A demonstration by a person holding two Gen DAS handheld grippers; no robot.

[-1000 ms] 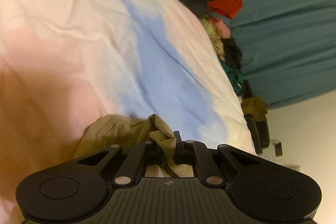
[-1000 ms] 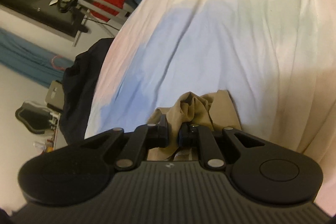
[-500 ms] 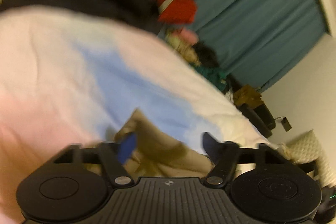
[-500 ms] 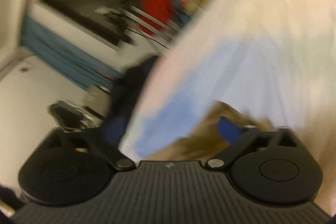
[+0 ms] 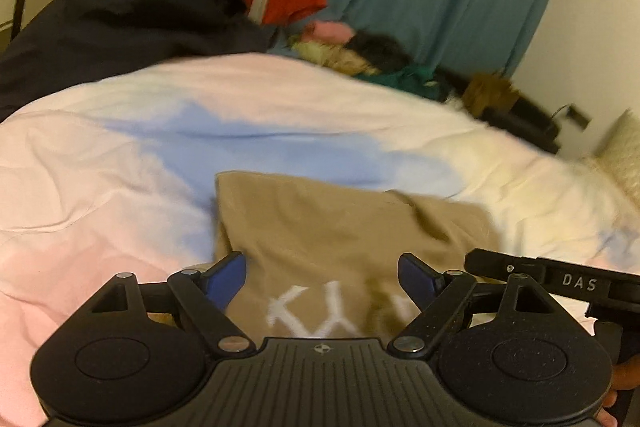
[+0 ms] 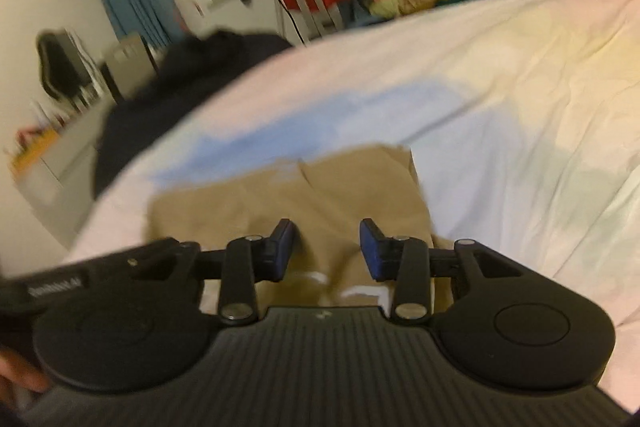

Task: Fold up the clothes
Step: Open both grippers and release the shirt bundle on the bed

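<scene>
Tan garment [image 5: 344, 239] lay folded flat as a rough rectangle on the bed, over the blue patch near the front edge. White lettering showed at its near end, unreadable. Far corners squared off; slight wrinkle on the right side.

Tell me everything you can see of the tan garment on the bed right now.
The tan garment is soft, matte cloth with white lettering near its close edge, too blurred to read. It lies flat in a rough folded rectangle, a few creases on it, on the pastel pink, blue and yellow bedspread. Both tongs, left and right, hang open over it; neither grips it.
</scene>
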